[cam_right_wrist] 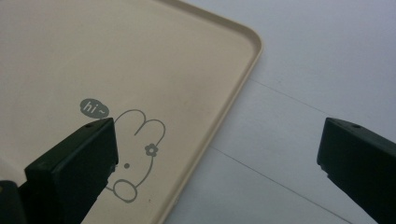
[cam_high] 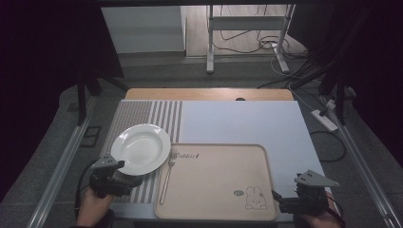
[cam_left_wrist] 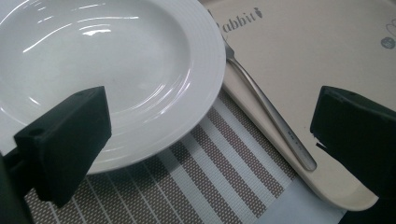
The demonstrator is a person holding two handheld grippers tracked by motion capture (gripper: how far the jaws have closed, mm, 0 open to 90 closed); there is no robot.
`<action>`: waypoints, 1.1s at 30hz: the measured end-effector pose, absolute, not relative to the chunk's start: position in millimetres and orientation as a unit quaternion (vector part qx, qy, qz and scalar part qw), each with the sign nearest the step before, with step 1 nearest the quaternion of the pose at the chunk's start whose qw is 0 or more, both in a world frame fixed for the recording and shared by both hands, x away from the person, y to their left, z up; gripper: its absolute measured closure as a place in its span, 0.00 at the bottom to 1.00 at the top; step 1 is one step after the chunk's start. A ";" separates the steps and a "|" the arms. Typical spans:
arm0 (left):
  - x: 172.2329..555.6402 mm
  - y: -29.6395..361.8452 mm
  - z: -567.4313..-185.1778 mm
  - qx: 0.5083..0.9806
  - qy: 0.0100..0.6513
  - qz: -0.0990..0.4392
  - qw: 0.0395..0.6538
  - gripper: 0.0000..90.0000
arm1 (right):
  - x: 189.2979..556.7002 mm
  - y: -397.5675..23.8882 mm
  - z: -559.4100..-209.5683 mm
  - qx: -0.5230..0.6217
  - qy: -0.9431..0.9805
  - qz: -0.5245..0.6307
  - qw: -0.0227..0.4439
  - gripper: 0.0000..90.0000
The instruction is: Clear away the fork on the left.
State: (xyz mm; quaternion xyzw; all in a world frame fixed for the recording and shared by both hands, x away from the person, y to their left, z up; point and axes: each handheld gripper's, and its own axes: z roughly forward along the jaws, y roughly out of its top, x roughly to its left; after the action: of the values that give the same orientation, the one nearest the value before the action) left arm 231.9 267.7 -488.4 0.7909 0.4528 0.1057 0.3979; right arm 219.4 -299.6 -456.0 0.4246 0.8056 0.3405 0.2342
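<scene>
My left claw: low at the near left corner of the table, jaws spread wide and holding nothing; one jaw sits over the near rim of the plate, the other over the near left corner of the tray.
My right claw: down at the near right, just off the tray's near right corner, jaws wide apart too, nothing between them.
Beige rectangular plastic tray with a rabbit drawing: lying flat on the near middle of the table, between my two claws; the rabbit and its little "hi" bubble sit by the near right corner, right past my right claw's jaw.
Slim silver metal fork: lying flat along the tray's left edge, handle toward me, tines pointing away and tucked right beside the plate's rim.
Round white ceramic deep plate: resting upright on the placemat, just left of the tray, its rim overlapping the tray's far left corner; it's empty and shiny.
Brown-and-white striped woven placemat: flat under the plate, running along the table's left side.
Pale blue table cover: spread beyond the tray to the far edge.
</scene>
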 end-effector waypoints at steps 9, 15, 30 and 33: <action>224.6 275.1 -490.9 0.787 0.463 0.104 0.394 0.00 | 219.4 -299.6 -456.0 0.425 0.806 0.340 0.234 0.00; 219.9 279.4 -490.7 0.783 0.469 0.107 0.396 0.00 | 219.4 -299.6 -456.1 0.425 0.805 0.340 0.234 0.00; 211.2 288.0 -490.3 0.778 0.478 0.114 0.392 0.00 | 219.7 -299.6 -456.1 0.426 0.805 0.339 0.235 0.00; 209.4 289.1 -490.2 0.779 0.478 0.116 0.389 0.00 | 219.8 -299.6 -456.2 0.427 0.805 0.338 0.235 0.00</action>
State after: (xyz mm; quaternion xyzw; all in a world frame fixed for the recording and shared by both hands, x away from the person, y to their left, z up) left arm 209.4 289.1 -490.2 0.7785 0.4785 0.1158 0.3893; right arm 219.8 -299.6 -456.2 0.4268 0.8053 0.3382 0.2345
